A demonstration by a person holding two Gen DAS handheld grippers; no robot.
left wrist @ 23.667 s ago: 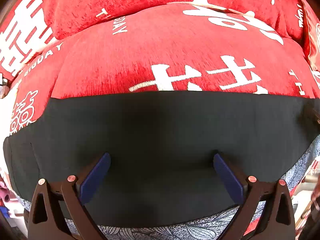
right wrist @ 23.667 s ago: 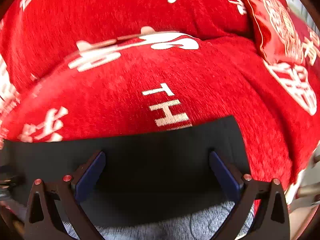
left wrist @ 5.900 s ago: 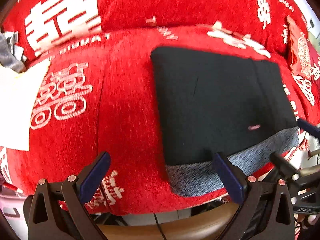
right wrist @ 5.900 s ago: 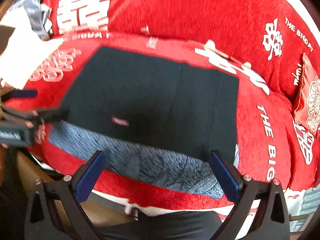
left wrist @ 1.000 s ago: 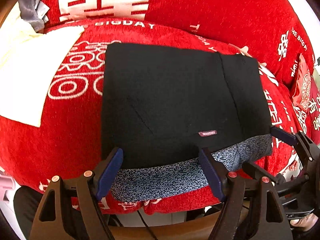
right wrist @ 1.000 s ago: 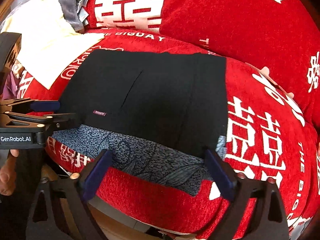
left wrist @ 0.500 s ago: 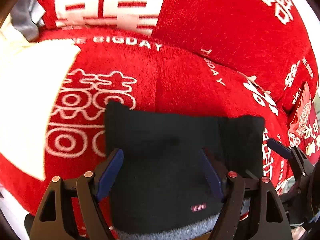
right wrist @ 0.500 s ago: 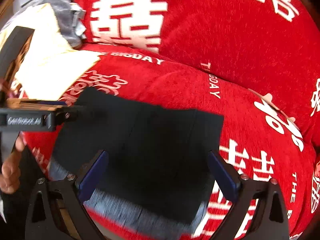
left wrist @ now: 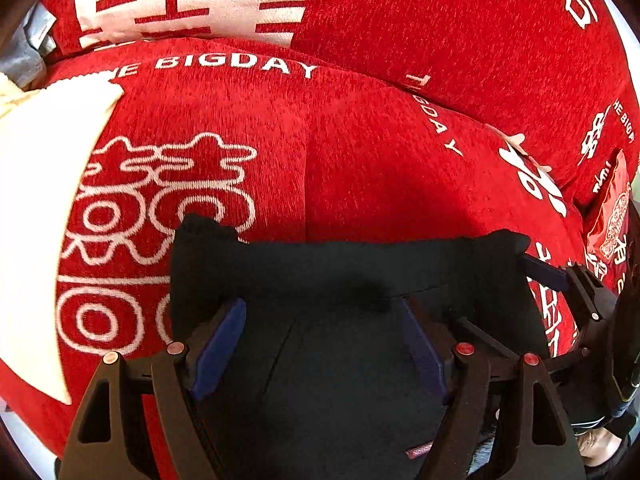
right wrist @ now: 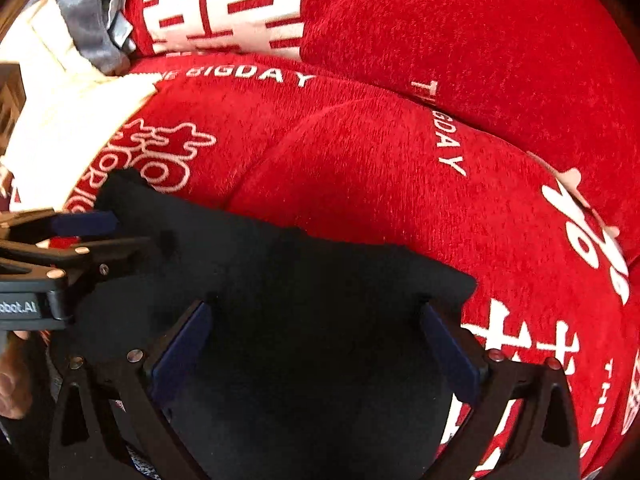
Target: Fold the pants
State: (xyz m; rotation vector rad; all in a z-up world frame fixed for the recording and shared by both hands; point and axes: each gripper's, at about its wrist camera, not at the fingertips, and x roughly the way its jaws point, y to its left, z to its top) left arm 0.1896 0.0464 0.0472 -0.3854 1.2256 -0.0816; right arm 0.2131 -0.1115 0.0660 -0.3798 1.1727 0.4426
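Pants (left wrist: 352,344), black, lie on the red sofa cushion (left wrist: 360,168), filling the lower half of both wrist views. A second ago the whole folded rectangle showed with its grey patterned band along the near edge; now that band is almost out of view, and the far edge sits closer, bunched up into small peaks at both corners. The left tool (left wrist: 320,344) hangs over the cloth with its blue pads spread apart, pinching nothing. The right tool (right wrist: 316,340) is likewise spread wide above the fabric. Beyond, white "BIGDAY" lettering crosses the cushion, and a cream cloth (right wrist: 68,120) lies far left.
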